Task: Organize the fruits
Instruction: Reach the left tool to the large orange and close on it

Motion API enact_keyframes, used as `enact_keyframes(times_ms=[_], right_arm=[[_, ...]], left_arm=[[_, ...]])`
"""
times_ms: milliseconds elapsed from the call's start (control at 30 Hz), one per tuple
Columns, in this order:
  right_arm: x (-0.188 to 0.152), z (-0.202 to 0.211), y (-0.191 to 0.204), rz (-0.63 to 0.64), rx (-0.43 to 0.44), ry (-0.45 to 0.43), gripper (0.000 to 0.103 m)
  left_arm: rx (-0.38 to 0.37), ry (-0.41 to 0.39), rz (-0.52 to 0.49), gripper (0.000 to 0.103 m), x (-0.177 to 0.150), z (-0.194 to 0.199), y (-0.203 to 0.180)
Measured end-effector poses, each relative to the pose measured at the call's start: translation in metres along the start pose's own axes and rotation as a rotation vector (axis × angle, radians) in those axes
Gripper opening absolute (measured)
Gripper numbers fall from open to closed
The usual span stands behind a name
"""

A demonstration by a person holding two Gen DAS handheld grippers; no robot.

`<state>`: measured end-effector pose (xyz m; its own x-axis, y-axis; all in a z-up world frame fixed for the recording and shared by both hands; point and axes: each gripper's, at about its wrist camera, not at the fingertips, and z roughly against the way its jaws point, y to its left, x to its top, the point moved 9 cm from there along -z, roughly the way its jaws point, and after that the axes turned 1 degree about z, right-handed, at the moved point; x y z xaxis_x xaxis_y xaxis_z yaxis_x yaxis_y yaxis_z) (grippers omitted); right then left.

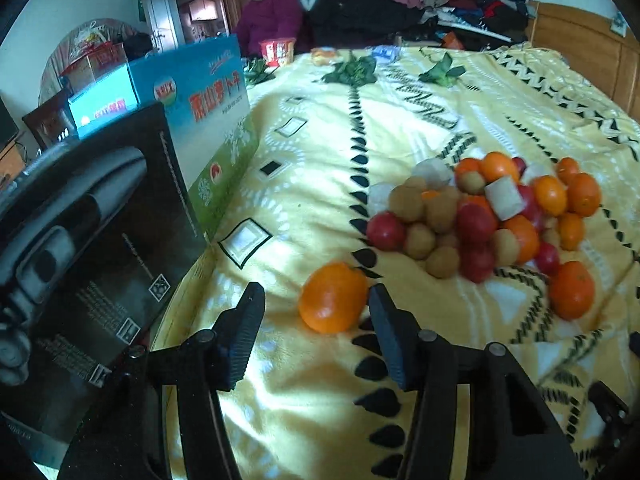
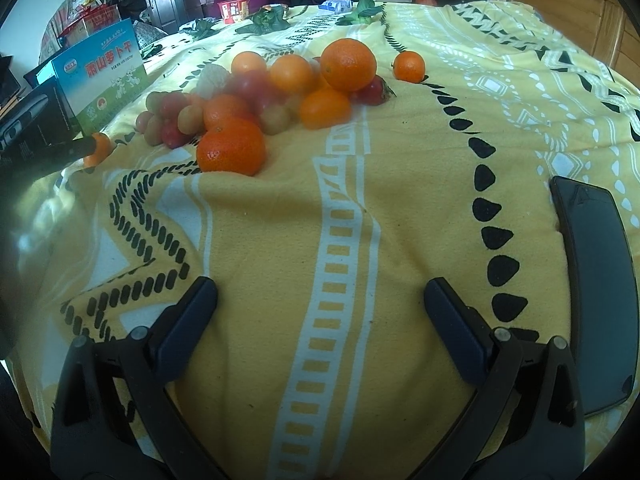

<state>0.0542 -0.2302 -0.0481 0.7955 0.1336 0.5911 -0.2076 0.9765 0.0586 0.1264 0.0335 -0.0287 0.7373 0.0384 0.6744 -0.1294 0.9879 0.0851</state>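
The left hand-held gripper (image 1: 316, 320) is seen about half open, tilted down over the yellow blanket (image 1: 304, 400) on the bed; an orange (image 1: 334, 298) lies on the blanket just ahead of its tips, in line with the gap; the right fingertip (image 1: 384, 308) is seen against the fruit's edge, though whether it touches cannot be told; the left fingertip stands clear of it, so nothing is gripped. A fruit pile (image 1: 480, 216) of oranges, red and brown fruits is found further ahead and to the right; a black box (image 1: 100, 272) and a blue-green carton (image 1: 208, 120) stand to the left.

The right hand-held gripper (image 2: 320, 296) is held wide open over bare blanket, nothing between its fingers; the pile is seen well ahead and slightly left; a phone (image 2: 596, 288) lies just to its right.
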Motion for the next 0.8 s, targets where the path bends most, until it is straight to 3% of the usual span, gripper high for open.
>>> enact_keyframes(times_ms=[100,167,200,300,400,433,533,633,800], right_arm=[[0.000,0.000,0.000,0.003,-0.004,0.003,0.103],[0.000,0.000,0.000,0.004,-0.006,0.004,0.103],[0.000,-0.001,0.000,0.004,-0.006,0.004,0.103],[0.000,-0.001,0.000,0.003,-0.004,0.004,0.103],[0.002,0.004,-0.001,-0.015,0.022,-0.004,0.103],[0.003,0.006,-0.002,-0.024,0.034,-0.012,0.102],[0.012,0.021,0.006,-0.018,0.097,-0.049,0.073],[0.030,0.033,0.023,-0.002,0.186,-0.085,0.072],[0.071,0.014,0.040,0.010,0.235,-0.078,0.071]], left_arm=[[-0.004,0.036,0.007,0.067,-0.005,-0.013,0.002],[-0.013,0.063,0.010,0.067,-0.011,-0.021,-0.001],[-0.020,0.071,0.010,0.063,-0.013,-0.022,-0.001],[-0.064,0.064,-0.006,0.040,-0.013,-0.018,-0.009],[-0.095,0.041,-0.007,0.039,-0.011,-0.004,-0.016],[-0.111,0.036,-0.005,0.039,-0.011,0.003,-0.018],[-0.158,0.025,-0.002,0.039,-0.013,0.024,-0.023],[-0.194,0.038,0.010,0.039,-0.019,0.034,-0.025],[-0.218,0.056,0.027,0.039,-0.023,0.040,-0.026]])
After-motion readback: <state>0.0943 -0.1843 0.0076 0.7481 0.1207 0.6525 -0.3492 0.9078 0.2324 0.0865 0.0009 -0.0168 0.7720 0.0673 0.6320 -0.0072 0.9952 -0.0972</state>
